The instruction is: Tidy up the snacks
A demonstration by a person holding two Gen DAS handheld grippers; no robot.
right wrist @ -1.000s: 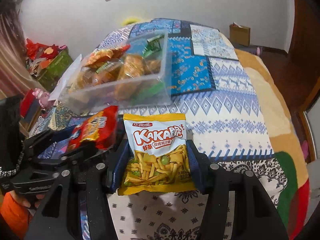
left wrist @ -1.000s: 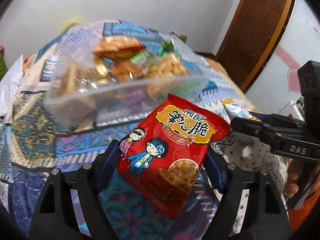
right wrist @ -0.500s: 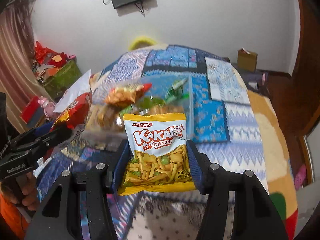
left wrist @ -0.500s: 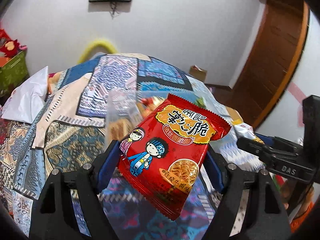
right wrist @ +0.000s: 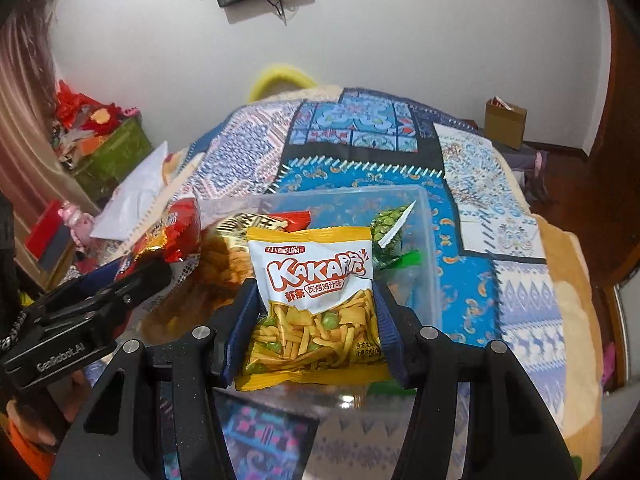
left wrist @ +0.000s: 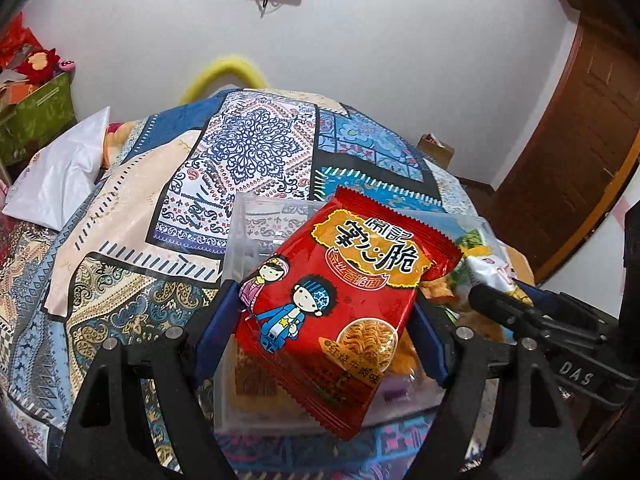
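My left gripper (left wrist: 320, 332) is shut on a red noodle-snack packet (left wrist: 340, 312) and holds it over the near left part of a clear plastic box (left wrist: 248, 224). My right gripper (right wrist: 312, 332) is shut on a yellow and white KAKA shrimp-stick packet (right wrist: 316, 300) and holds it over the near edge of the same box (right wrist: 424, 216). The box holds several snack packets, among them a green one (right wrist: 390, 236). The left gripper and its red packet (right wrist: 172, 236) show at the left of the right wrist view. The right gripper (left wrist: 520, 312) shows at the right of the left wrist view.
The box stands on a bed with a patterned blue patchwork cover (left wrist: 260, 148). A white pillow (left wrist: 60, 176) lies at the left. A green bin with toys (right wrist: 108, 152) stands by the wall. A cardboard box (right wrist: 504, 122) sits on the floor and a wooden door (left wrist: 580, 140) is at the right.
Both grippers have risen and moved forward with their packets, from in front of the box to over it. The box now lies lower and closer under the packets.
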